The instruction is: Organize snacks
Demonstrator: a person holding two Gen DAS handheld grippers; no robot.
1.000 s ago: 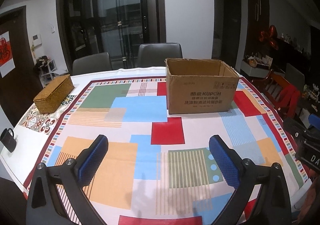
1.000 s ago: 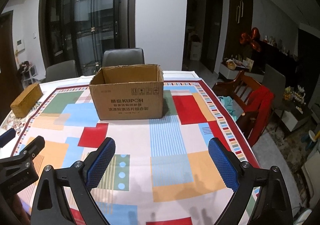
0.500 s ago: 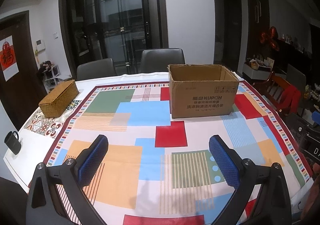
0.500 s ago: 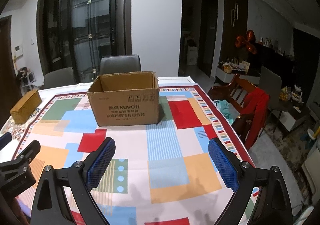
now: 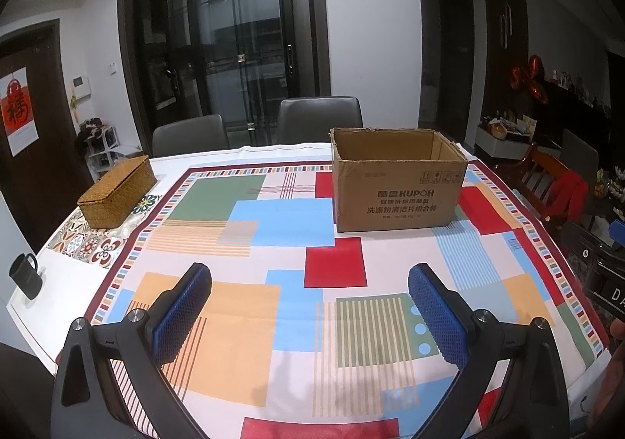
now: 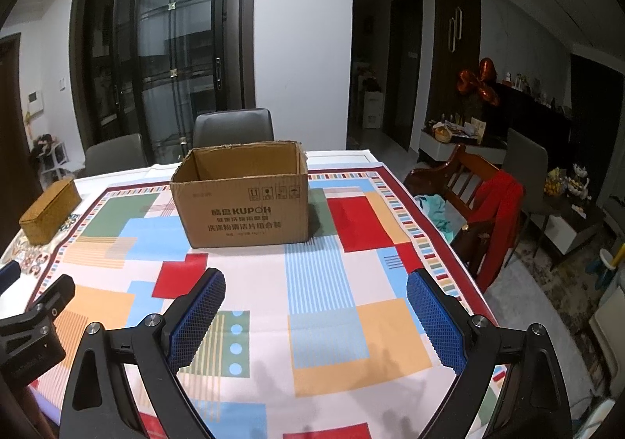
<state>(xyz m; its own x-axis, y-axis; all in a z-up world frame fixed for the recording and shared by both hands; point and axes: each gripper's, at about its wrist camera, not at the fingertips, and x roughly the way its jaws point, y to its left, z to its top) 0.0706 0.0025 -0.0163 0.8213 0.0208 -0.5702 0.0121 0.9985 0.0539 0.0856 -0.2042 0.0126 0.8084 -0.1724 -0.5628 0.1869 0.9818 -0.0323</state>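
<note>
Black mug (image 5: 25,276), left view only

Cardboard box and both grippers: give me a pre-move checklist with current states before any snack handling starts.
1. Left gripper open and holding nothing: ok.
2. Right gripper open and holding nothing: ok.
3. Cardboard box upright with its top open: ok.
4. Box interior free of items: cannot tell, the bottom is hidden by the front wall.
5. Snacks located on the tablecloth: not ok, none visible in either view.
6. Wicker box lid closed, contents: cannot tell.
</note>
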